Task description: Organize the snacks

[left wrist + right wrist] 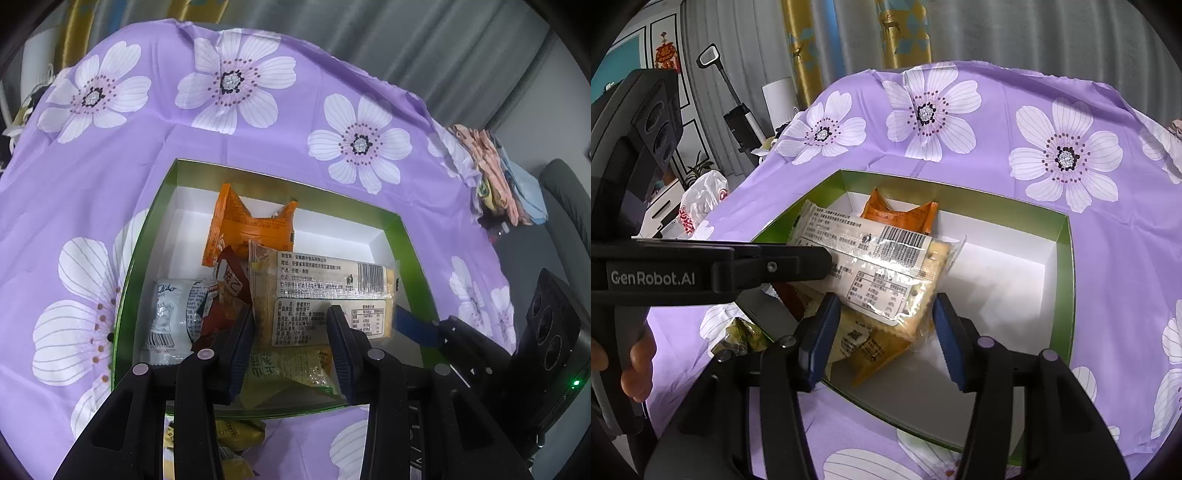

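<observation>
Left wrist view: the left gripper (291, 328) hangs over a green box (147, 236) on a purple floral cloth (258, 129), its jaws spread either side of a cracker pack (325, 291); whether they touch it is unclear. Inside the box, an orange packet (251, 225) sits at 12 o'clock, a white packet (173, 314) at 9, a brown one (225, 306) between. Yellow snacks (236, 432) lie outside at 6 o'clock.

Right wrist view: the right gripper (884, 321) hovers with jaws spread around the cracker pack's (886, 273) near end. The left gripper (798, 266) reaches in from 9 o'clock. Most snacks seem boxed; a few yellow ones (742, 336) remain outside at 8 o'clock.
</observation>
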`<state>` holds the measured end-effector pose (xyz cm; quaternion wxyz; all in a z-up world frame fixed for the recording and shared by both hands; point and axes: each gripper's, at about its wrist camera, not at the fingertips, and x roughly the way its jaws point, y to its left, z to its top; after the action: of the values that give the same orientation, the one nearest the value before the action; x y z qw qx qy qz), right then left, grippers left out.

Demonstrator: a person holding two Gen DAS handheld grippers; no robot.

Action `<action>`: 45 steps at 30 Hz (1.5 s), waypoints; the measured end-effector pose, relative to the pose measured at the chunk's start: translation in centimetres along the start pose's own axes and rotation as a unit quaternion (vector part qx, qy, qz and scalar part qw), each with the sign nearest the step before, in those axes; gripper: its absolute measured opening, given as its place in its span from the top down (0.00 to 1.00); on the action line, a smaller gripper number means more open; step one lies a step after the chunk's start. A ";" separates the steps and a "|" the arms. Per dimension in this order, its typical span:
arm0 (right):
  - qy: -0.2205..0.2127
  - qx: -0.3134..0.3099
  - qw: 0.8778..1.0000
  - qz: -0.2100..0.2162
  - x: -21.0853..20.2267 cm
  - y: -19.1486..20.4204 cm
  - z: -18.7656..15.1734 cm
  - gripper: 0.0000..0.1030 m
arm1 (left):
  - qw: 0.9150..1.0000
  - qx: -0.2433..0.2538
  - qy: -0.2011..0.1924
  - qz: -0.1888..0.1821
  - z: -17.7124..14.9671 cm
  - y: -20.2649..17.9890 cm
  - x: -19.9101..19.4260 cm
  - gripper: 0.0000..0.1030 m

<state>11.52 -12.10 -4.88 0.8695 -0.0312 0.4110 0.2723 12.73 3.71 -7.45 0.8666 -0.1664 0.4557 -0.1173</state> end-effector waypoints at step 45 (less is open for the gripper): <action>0.072 -0.014 0.993 0.090 1.7 10.0 -6.3 0.08 | 0.999 -0.042 0.013 -0.001 -9.5 6.6 -4.0 0.02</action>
<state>2.98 -4.57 -8.60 0.8090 -0.0255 0.4699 0.3522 2.97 9.43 -12.05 0.8525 -0.2016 0.4716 -0.1014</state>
